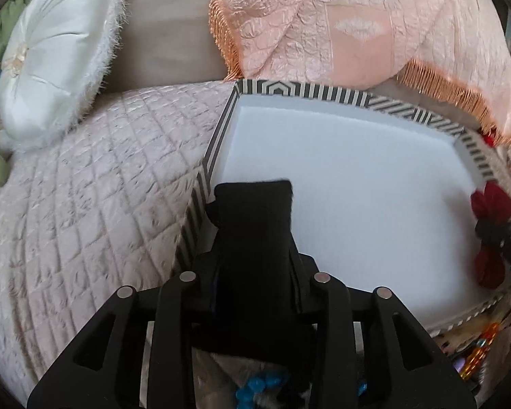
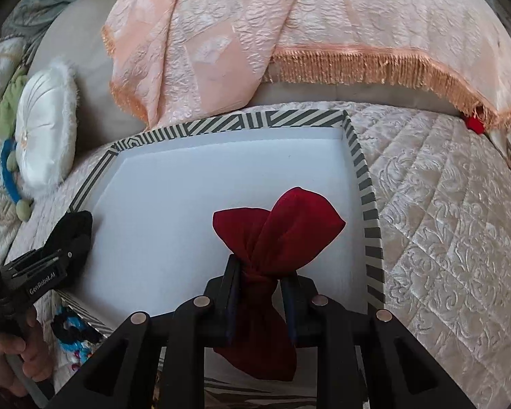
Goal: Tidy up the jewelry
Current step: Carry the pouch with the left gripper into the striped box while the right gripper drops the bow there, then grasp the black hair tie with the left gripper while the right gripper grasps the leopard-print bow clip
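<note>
Right wrist view showed the quilted bed cover carrying a striped-rimmed tray with a bare white floor. Over its 5 o'clock part, the right gripper pinched the tied neck of a red pouch, whose top fanned toward 12 o'clock. At 9 o'clock, the left gripper held a black pouch over the tray's rim; whether its pads pressed could not be told. A white cushion lay at 10 o'clock, and blue beads lay beneath the left gripper.
</note>
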The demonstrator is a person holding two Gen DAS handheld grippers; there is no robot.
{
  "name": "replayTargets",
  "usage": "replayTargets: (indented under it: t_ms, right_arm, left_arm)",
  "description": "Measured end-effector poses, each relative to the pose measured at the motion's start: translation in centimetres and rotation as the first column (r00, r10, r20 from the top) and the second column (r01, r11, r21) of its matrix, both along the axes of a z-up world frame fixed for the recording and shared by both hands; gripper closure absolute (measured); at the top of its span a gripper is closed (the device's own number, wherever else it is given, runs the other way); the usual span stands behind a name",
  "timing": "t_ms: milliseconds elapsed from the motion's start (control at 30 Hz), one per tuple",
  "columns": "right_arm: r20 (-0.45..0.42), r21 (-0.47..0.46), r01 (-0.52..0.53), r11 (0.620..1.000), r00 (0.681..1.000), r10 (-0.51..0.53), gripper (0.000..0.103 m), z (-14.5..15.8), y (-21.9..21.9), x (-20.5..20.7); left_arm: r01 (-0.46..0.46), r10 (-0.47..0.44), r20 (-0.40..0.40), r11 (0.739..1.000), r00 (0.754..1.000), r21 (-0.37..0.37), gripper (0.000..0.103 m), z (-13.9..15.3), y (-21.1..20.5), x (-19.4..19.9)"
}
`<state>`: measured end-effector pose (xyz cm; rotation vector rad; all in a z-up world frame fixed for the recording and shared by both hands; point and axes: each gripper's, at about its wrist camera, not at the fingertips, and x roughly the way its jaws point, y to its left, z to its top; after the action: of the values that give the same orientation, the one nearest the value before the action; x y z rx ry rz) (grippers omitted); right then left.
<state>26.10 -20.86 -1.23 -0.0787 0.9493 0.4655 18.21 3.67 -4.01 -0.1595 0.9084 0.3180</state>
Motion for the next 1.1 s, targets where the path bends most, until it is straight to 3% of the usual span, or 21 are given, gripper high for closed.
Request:
replayTargets:
  t_ms: [67, 167, 300, 367, 467, 567, 767, 967, 1100]
  right_arm:
    - [0.006, 0.016, -0.011, 1.000, 1.000, 0.011, 0.082, -0.1, -0.1, 0.0]
    - [0.015, 0.031, -0.017, 0.999, 1.000, 0.016, 0.082, 0.0, 0.1, 0.2]
    - [0.021, 0.051, -0.022, 0.998, 1.000, 0.021, 0.081, 0.1, 0.1, 0.2]
    - [0.016, 0.087, -0.017, 0.996, 1.000, 0.016, 0.079, 0.4, -0.1, 0.2]
    - [0.018, 0.135, 0.000, 0.991, 1.000, -0.002, 0.076, 1.0, -0.6, 0.2]
    - [0.033, 0.145, 0.013, 0.989, 0.999, -0.018, 0.067, 1.5, -0.8, 0.0]
    - [0.069, 0.170, 0.020, 0.985, 0.997, -0.032, 0.066, 2.6, -1.1, -0.6]
    - [0.137, 0.231, 0.030, 0.973, 0.989, -0.063, 0.066, 5.2, -1.6, -3.1]
    - [0.170, 0.265, 0.029, 0.964, 0.983, -0.076, 0.066, 6.6, -2.6, -5.7]
  left_arm:
    - [0.002, -0.002, -0.008, 1.000, 1.000, 0.021, 0.063, -0.2, -0.7, -0.5]
    - [-0.013, 0.013, -0.008, 1.000, 1.000, 0.014, 0.063, -0.2, -0.8, -0.9]
    - [-0.025, 0.025, 0.008, 0.999, 1.000, -0.045, 0.060, 0.3, -0.2, -1.2]
    - [-0.018, 0.021, 0.036, 0.995, 0.999, -0.100, 0.049, 0.7, 0.2, -1.5]
    - [0.003, 0.004, 0.052, 0.991, 0.999, -0.137, 0.041, 1.1, 0.0, -1.3]
    - [0.006, 0.006, 0.067, 0.985, 0.998, -0.172, 0.039, 1.4, 0.2, -1.4]
    - [0.003, 0.028, 0.127, 0.970, 0.992, -0.244, 0.037, 3.3, 1.6, -2.3]
    - [-0.019, 0.070, 0.218, 0.973, 0.973, -0.229, 0.033, 6.2, 4.2, -5.8]
    - [-0.057, 0.101, 0.188, 0.972, 0.977, -0.228, 0.033, 5.9, 5.3, -8.8]
